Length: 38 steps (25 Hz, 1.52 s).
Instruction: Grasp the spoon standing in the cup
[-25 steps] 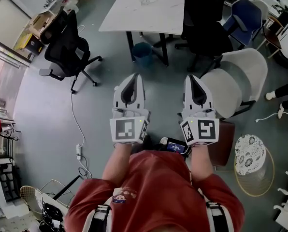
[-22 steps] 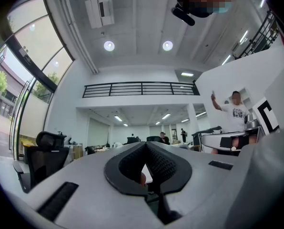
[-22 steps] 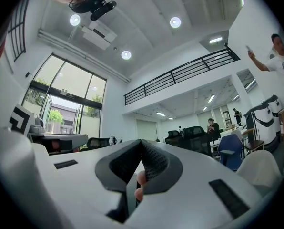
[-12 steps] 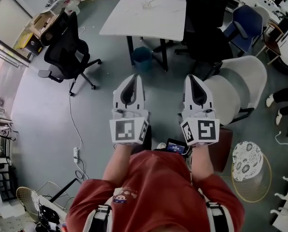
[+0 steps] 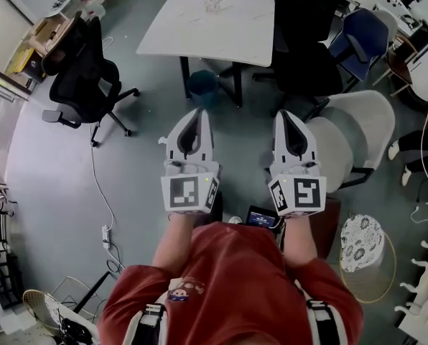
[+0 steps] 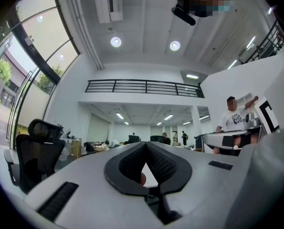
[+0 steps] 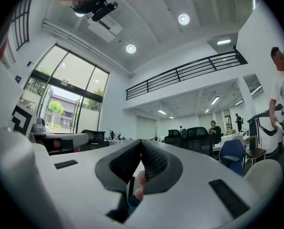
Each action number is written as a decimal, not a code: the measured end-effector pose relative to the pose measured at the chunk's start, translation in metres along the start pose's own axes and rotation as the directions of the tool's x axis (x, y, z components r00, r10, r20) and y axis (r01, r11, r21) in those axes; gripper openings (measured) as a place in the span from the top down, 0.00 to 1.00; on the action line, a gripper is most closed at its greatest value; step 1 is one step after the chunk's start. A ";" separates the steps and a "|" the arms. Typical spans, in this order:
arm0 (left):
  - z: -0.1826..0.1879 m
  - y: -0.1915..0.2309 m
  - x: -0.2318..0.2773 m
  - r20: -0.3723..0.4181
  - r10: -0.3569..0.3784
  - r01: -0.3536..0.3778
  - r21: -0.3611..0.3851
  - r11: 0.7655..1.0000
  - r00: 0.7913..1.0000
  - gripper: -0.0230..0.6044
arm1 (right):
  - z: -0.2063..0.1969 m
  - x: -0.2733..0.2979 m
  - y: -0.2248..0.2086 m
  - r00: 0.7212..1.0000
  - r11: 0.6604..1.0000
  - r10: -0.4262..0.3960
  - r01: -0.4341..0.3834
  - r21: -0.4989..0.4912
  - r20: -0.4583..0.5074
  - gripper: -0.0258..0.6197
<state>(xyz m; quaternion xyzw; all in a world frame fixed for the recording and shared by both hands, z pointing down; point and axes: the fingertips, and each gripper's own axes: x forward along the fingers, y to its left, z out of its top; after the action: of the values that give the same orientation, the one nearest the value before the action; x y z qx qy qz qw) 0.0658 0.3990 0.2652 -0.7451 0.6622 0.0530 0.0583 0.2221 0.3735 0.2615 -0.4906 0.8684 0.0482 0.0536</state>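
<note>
Both closed, empty: left gripper (image 5: 197, 113), right gripper (image 5: 286, 114). Table (image 5: 192, 31) ahead; I'd approach, open right gripper wide before reaching spoon.

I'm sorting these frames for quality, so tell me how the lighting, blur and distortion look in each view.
Head view: evenly lit and sharp, no glare on the white table, lines bowing near the edges. Left gripper view: strong fisheye, dark round border, ceiling lamps glaring slightly. Right gripper view: same fisheye, tall window bright but not washed out.
</note>
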 end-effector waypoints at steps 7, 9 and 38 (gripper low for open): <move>-0.021 0.058 0.052 -0.025 0.000 0.000 0.012 1.000 1.000 0.95 | -0.021 0.081 0.017 0.999 1.000 -0.001 0.000 -0.019 -0.040 0.94; -0.028 0.077 0.065 -0.032 -0.004 0.004 0.010 1.000 0.999 0.95 | -0.025 0.105 0.027 0.999 1.000 0.005 -0.006 -0.026 -0.054 0.94; -0.027 0.225 0.192 0.014 -0.003 0.003 0.003 1.000 1.000 0.95 | -0.018 0.297 0.059 1.000 0.999 0.005 -0.005 -0.047 0.002 0.94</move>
<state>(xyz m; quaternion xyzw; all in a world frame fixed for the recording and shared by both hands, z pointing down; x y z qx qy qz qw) -0.1351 0.1803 0.2577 -0.7456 0.6609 0.0574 0.0641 0.0182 0.1497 0.2398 -0.4896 0.8681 0.0695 0.0429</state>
